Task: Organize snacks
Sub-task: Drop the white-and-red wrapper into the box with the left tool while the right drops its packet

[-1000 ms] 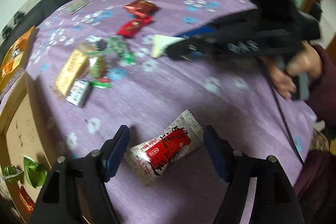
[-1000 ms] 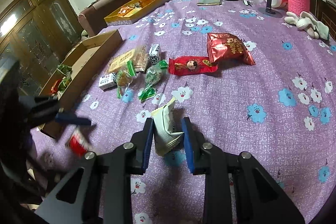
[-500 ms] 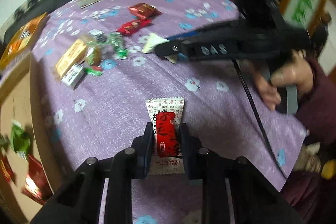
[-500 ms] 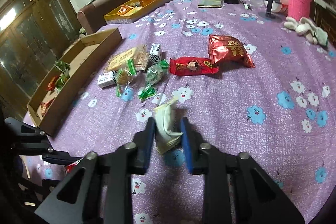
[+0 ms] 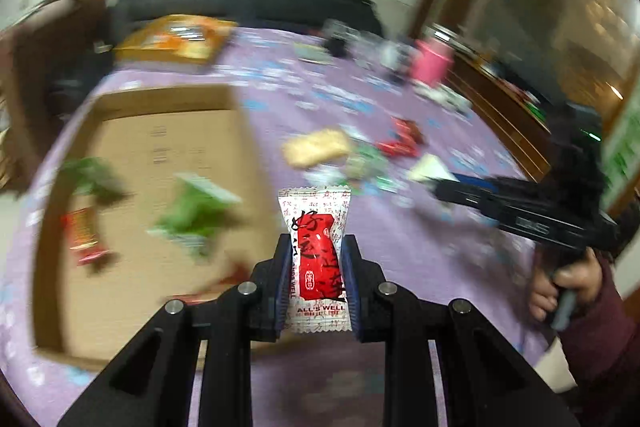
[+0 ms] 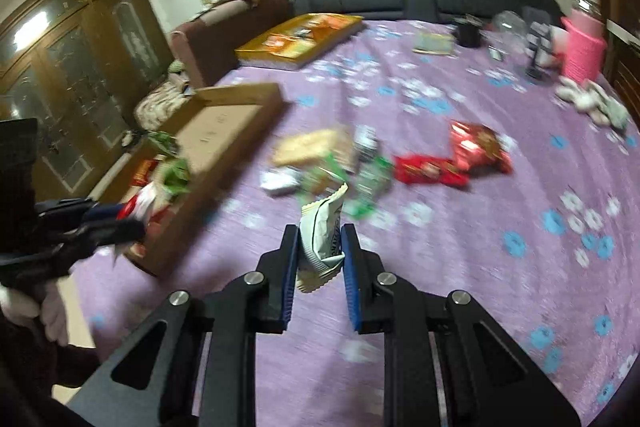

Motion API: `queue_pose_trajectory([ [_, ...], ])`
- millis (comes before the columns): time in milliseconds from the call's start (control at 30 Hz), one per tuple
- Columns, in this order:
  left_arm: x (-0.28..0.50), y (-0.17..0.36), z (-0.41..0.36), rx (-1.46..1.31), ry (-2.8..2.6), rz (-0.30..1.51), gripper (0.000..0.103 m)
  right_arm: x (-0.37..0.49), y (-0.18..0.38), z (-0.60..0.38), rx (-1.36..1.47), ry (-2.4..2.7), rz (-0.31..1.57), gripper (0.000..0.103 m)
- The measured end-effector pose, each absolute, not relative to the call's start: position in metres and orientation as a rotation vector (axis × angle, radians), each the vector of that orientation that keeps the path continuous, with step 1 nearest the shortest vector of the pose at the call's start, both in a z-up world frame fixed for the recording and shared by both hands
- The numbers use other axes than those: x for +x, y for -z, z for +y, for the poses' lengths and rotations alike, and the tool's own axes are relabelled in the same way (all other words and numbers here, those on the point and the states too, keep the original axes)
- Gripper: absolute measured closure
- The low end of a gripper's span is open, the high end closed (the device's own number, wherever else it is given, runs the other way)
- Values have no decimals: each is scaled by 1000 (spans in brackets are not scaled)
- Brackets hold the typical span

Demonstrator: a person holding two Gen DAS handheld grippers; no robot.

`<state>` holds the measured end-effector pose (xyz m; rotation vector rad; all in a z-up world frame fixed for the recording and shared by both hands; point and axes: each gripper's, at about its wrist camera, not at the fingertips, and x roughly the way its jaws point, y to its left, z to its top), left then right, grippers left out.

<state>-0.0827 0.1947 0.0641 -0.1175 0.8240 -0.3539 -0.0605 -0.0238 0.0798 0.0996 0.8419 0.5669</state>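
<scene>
My left gripper (image 5: 316,247) is shut on a white and red candy packet (image 5: 316,251), held up off the purple cloth beside the cardboard box (image 5: 168,131). In that box lie green packets (image 5: 192,211) and a red one (image 5: 82,235). My right gripper (image 6: 320,239) is shut on a cream snack packet (image 6: 322,243), lifted above the cloth. It appears from the side in the left wrist view as the right gripper (image 5: 452,187); the left gripper (image 6: 120,219) shows at the left of the right wrist view, near the box (image 6: 224,135).
Loose snacks lie mid-table: a tan packet (image 6: 308,147), green sweets (image 6: 368,179), red packets (image 6: 428,169) and a shiny red bag (image 6: 476,143). A yellow tray (image 6: 300,39) and a pink basket (image 6: 582,51) stand at the far side. A person's hand (image 5: 560,287) holds the right gripper.
The left gripper shut on the candy packet, lifted it and swung left towards the cardboard box. The right gripper rose with the cream packet held.
</scene>
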Motion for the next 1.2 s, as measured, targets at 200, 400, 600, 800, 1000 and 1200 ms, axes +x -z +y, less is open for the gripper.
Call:
queue_pose_trajectory([
  [200, -78, -55, 259, -191, 164, 830, 80, -49, -88, 42, 70, -668, 854, 80],
  [400, -69, -40, 296, -240, 71, 863, 79, -41, -81, 107, 5, -741, 894, 80],
  [600, -70, -34, 307, -272, 69, 857, 78, -20, -70, 149, -9, -762, 949, 80],
  [800, -78, -40, 314, -315, 96, 823, 64, -7, -68, 176, 3, -790, 969, 80],
  [1000, -84, -45, 320, -358, 85, 790, 50, -10, -71, 194, 2, -865, 985, 70],
  [1200, -90, -48, 322, -401, 65, 784, 42, -20, -86, 173, -7, -789, 910, 53],
])
